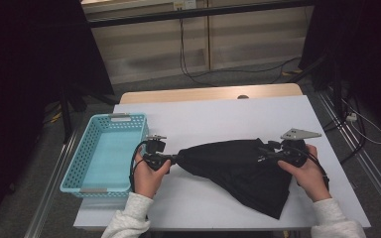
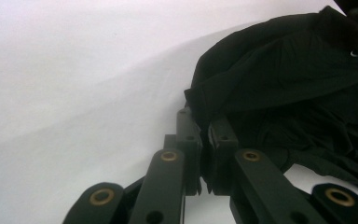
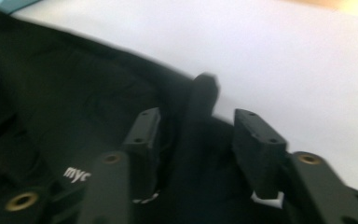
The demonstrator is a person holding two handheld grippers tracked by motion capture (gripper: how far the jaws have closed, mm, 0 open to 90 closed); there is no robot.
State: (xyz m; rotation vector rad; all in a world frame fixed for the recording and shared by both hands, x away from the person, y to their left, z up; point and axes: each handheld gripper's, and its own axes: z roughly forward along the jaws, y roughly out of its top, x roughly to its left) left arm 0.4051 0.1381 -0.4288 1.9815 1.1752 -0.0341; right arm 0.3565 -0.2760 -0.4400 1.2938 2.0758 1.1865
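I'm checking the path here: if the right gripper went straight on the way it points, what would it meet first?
Most likely the black cloth: the right gripper has its jaws apart with a fold standing between them, though depth is hard to judge.

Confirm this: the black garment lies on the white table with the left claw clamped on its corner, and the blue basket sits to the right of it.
One thing is wrong: the blue basket sits left of the black garment, as the high view shows. The left claw is clamped on its corner, on the white table.
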